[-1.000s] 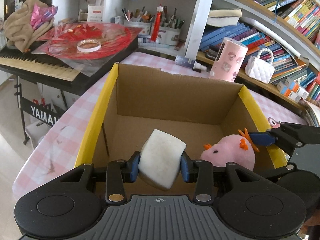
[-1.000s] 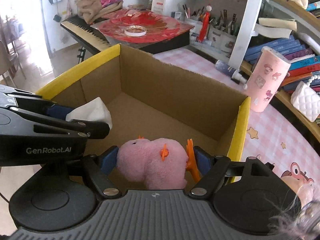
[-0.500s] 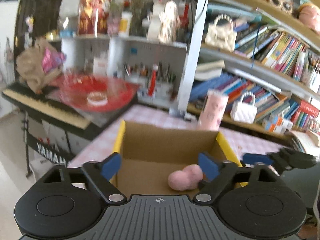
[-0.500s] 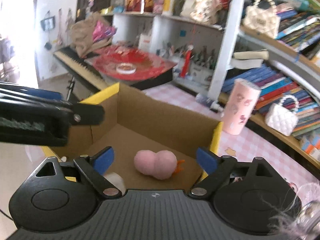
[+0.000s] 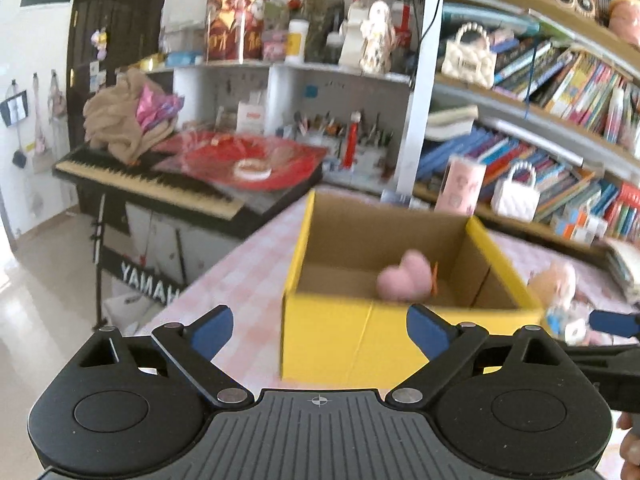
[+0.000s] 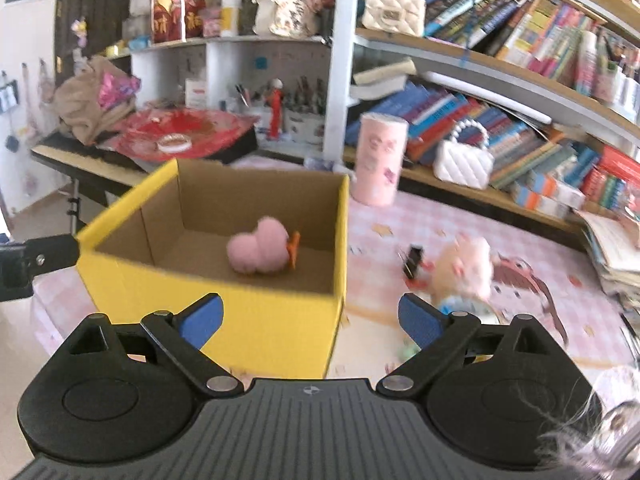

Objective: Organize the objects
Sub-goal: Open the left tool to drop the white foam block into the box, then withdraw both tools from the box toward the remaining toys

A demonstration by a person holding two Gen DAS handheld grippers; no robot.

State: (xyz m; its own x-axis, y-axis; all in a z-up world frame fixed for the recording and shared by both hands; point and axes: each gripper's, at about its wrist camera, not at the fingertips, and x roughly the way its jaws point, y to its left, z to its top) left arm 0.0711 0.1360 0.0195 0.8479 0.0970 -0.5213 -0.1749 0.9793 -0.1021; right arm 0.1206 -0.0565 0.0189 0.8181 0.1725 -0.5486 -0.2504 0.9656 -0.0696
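Note:
A yellow cardboard box (image 5: 348, 344) stands open on the pink checked table; it also shows in the right wrist view (image 6: 240, 320). A pink plush toy (image 5: 404, 276) with orange bits lies on the box floor, also seen in the right wrist view (image 6: 260, 250). The white pad is hidden behind the box's front wall. My left gripper (image 5: 319, 330) is open and empty, held back in front of the box. My right gripper (image 6: 310, 320) is open and empty, in front of the box's right corner.
A cream plush toy (image 6: 464, 266) and a black clip (image 6: 412, 260) lie on the table right of the box. A pink tumbler (image 6: 378, 164) stands behind the box. A keyboard piano (image 5: 160, 188) stands to the left. Bookshelves (image 6: 520, 120) line the back.
Both grippers opened, letting the white pad and the pink plush drop into the box, then pulled up and back away from the box.

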